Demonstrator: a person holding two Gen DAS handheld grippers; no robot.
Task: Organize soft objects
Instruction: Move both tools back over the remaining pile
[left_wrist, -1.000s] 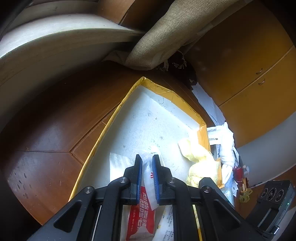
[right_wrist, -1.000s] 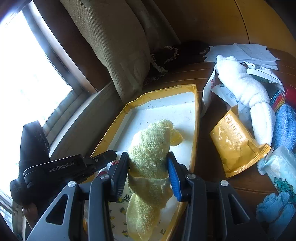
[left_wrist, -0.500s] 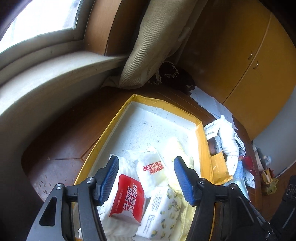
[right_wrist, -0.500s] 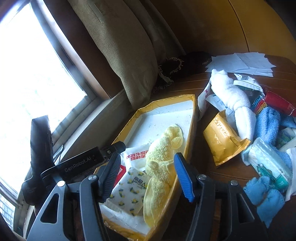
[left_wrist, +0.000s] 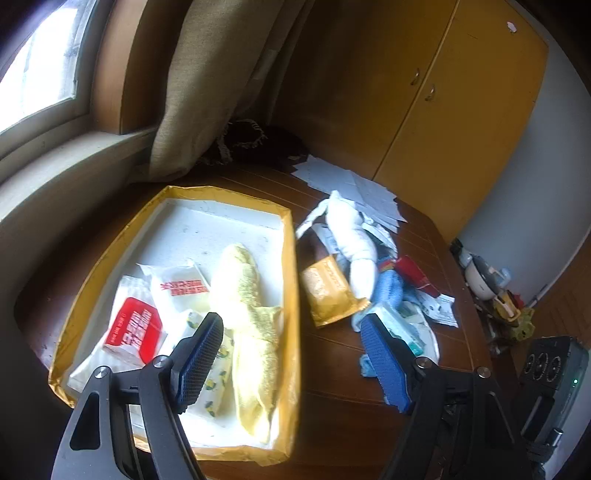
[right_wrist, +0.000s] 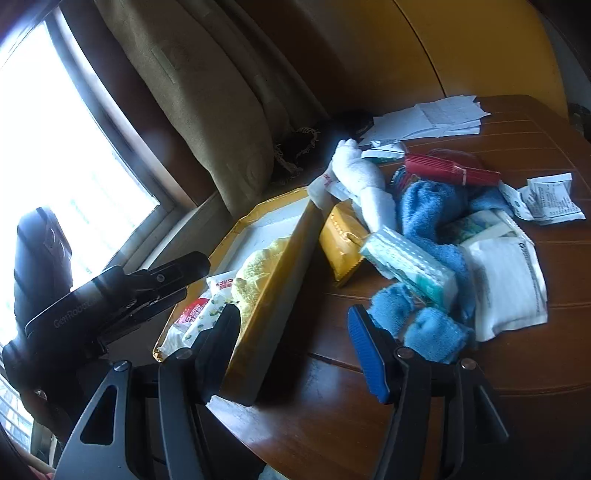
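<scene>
Left wrist: left gripper (left_wrist: 295, 362) jaws opening, empty; yellow towel (left_wrist: 247, 314) below in tray (left_wrist: 291, 295).

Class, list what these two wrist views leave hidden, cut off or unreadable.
- Left wrist view: lemon-print packet, partly behind gripper finger.
- Left wrist view: yellow towel overlaps that packet too.
- Right wrist view: tray floor, mostly behind its near wall.
- Right wrist view: leaflet print, too small.

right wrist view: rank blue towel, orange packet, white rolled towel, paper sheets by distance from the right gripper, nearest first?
From the right gripper, jaws open and empty:
1. blue towel, just ahead, by the right finger.
2. orange packet, farther ahead, beside the yellow tray.
3. white rolled towel, behind the packet.
4. paper sheets, at the table's far edge.
</scene>
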